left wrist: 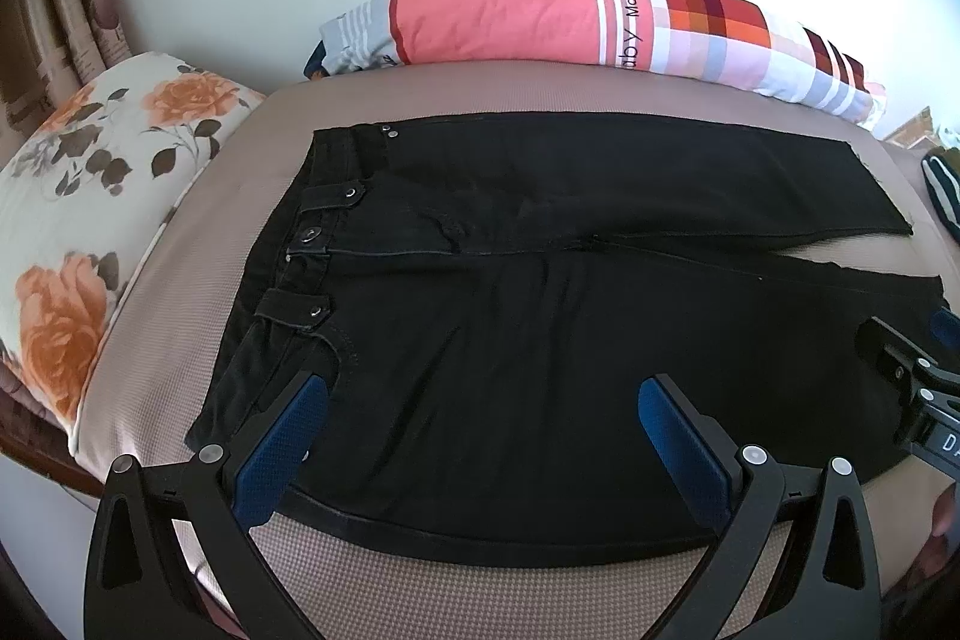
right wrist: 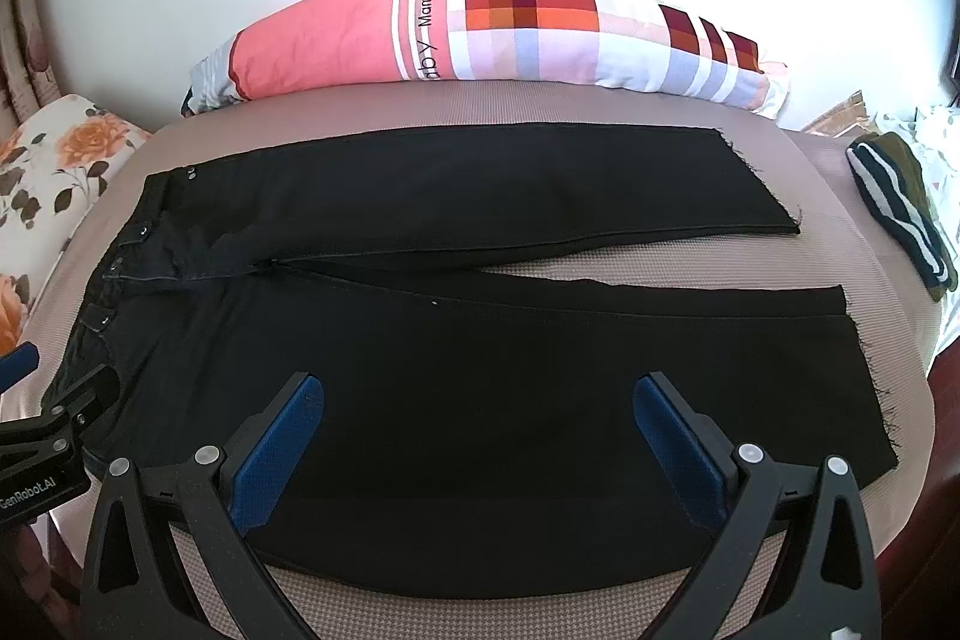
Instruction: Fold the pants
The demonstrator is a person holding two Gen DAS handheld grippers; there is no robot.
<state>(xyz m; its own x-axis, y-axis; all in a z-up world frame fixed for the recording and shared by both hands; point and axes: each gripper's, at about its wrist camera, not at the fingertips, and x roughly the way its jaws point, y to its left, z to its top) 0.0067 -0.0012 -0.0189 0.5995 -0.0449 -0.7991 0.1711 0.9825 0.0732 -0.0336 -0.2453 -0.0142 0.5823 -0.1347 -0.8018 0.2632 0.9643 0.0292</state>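
Observation:
Black pants (left wrist: 510, 280) lie flat on the beige bed, waistband to the left, both legs spread to the right with frayed hems; they also show in the right wrist view (right wrist: 480, 340). My left gripper (left wrist: 483, 394) is open and empty, hovering over the near hip and thigh by the waistband. My right gripper (right wrist: 478, 394) is open and empty, hovering over the near leg. Each gripper shows at the edge of the other's view: the right one (left wrist: 912, 370), the left one (right wrist: 48, 400).
A pink and checked pillow (right wrist: 480, 34) lies along the far edge of the bed. A floral pillow (left wrist: 102, 172) sits at the left. A dark striped garment (right wrist: 900, 202) lies at the right. Bare beige bed cover (right wrist: 480, 604) shows in front.

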